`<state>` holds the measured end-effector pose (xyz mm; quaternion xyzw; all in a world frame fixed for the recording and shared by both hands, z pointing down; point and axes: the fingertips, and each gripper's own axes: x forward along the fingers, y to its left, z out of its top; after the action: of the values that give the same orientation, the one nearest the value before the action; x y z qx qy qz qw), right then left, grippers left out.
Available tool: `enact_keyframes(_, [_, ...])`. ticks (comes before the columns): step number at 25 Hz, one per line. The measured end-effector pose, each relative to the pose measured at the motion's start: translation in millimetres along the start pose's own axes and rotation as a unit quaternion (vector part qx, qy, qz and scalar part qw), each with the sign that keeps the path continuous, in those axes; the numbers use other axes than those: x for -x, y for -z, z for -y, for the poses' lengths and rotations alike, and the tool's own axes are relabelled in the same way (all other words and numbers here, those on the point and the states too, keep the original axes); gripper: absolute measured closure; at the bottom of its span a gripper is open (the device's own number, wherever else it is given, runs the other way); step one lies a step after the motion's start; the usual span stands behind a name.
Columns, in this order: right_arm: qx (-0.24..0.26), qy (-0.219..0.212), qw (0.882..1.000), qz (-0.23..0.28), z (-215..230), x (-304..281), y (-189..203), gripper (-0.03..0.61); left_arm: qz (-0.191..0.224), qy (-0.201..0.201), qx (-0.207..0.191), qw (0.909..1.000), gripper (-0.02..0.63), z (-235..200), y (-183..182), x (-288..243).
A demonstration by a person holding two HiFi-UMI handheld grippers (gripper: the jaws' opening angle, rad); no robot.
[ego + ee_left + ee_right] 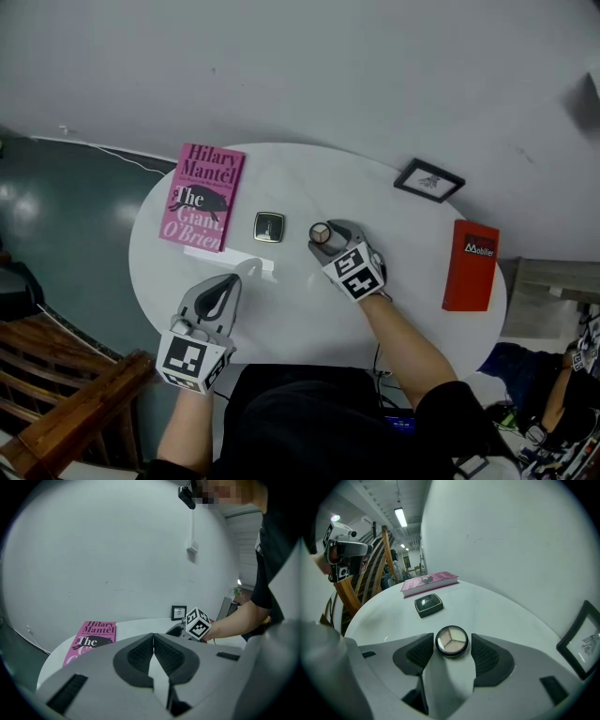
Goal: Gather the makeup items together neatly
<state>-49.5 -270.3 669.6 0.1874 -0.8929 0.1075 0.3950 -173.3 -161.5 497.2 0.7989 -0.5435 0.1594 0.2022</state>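
Right gripper sits on the middle of the round white table, its jaws apart and straddling a round eyeshadow pot. The pads lie close on either side, with what looks like a sliver of gap at each, though the wide-angle view makes that hard to be sure of.

Left gripper hovers over the table's near-left edge. Its jaws are pressed together with nothing between them.

A pink paperback lies flat at the far-left edge, cover up. At the right edge a red box stands upright. A small black picture frame is near the far-right edge, well apart from the makeup.

Two makeup items show clearly. A square dark compact, lid closed, rests just beside the paperback's near-right corner without touching it. The round eyeshadow pot rests near the compact, on the side away from the book — a clear lid shows three wedges of pale shadow, and it lies flat between the right gripper's pads.
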Motion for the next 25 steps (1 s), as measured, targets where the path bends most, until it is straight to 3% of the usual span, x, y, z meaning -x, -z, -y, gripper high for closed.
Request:
enact_keyframes(8, [-0.029,0.053,0.996,0.059,-5.6,60.2,-22.3,0.351,0.058,-0.017,-0.022,0.9979,0.600,-16.4,-29.1,41.3])
enact_keyframes(14, [-0.042,0.101,0.986,0.124,-35.8,123.2,-48.6,0.359,0.106,0.005,-0.029,0.9939,0.601,2.0,-42.8,81.0])
enact_keyframes(20, [-0.048,0.139,0.974,0.174,-65.7,182.3,-70.0,0.445,0.143,0.033,-0.052,0.9877,0.601,21.5,-53.9,109.9])
enact_keyframes(25, [-0.045,0.162,0.966,0.197,-87.2,227.7,-69.4,0.508,0.162,0.043,-0.048,0.9846,0.601,37.1,-57.1,133.3])
